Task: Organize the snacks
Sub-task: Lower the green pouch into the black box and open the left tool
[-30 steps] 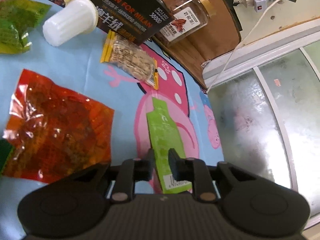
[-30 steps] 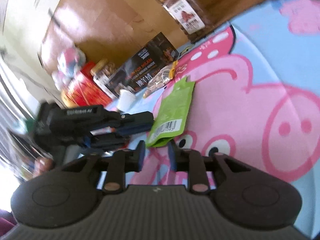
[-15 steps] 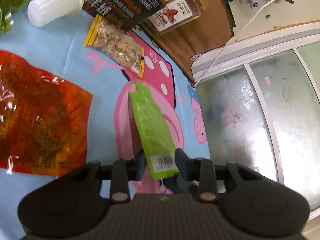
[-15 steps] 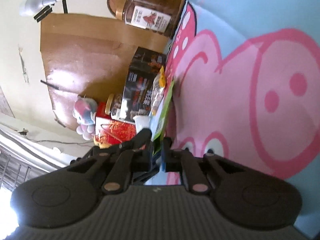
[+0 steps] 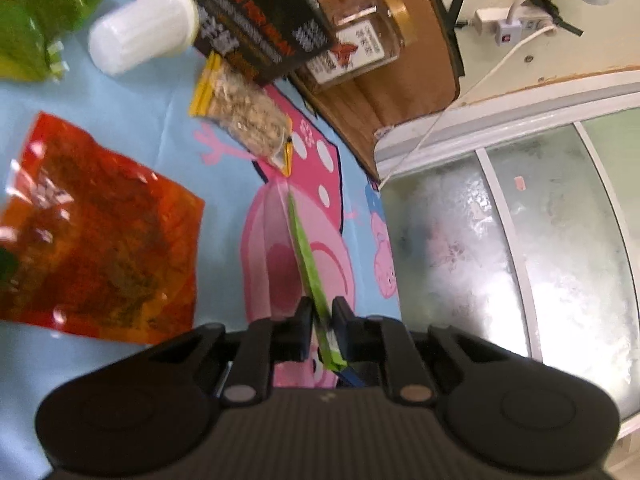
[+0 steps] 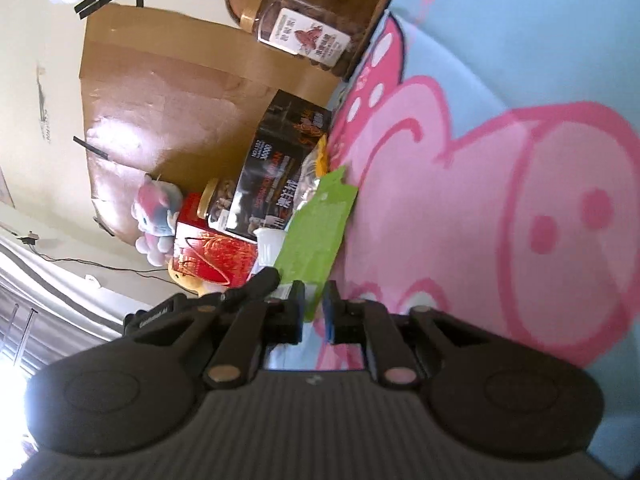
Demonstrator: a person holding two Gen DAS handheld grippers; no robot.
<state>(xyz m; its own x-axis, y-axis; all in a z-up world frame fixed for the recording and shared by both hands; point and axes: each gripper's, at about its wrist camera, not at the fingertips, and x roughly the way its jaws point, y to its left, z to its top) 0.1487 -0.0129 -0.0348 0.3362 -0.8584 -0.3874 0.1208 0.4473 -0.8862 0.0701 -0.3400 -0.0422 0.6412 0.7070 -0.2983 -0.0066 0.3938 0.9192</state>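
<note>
A flat green snack pouch point(image 5: 308, 264) stands on edge, lifted off the blue cartoon-pig cloth point(image 5: 224, 184). My left gripper point(image 5: 322, 322) is shut on its near end. The same pouch point(image 6: 316, 232) shows broadside in the right wrist view, where my right gripper point(image 6: 313, 310) has its narrow jaws around the lower corner, and the left gripper's black finger point(image 6: 256, 282) is beside it. A red snack bag point(image 5: 96, 244), a clear bag of nuts point(image 5: 248, 120) and a green bag point(image 5: 32, 28) lie on the cloth.
A white ribbed cup point(image 5: 140, 28), a black box point(image 5: 260, 12) and a labelled jar point(image 5: 356, 52) on a wooden board stand at the back. A red box point(image 6: 216, 252) and plush toy point(image 6: 154, 216) sit beyond. The frosted glass point(image 5: 500, 248) lies right of the cloth.
The green pouch has been raised off the cloth and turned on edge. My left gripper closed on it. The right gripper's jaws have parted slightly around its corner.
</note>
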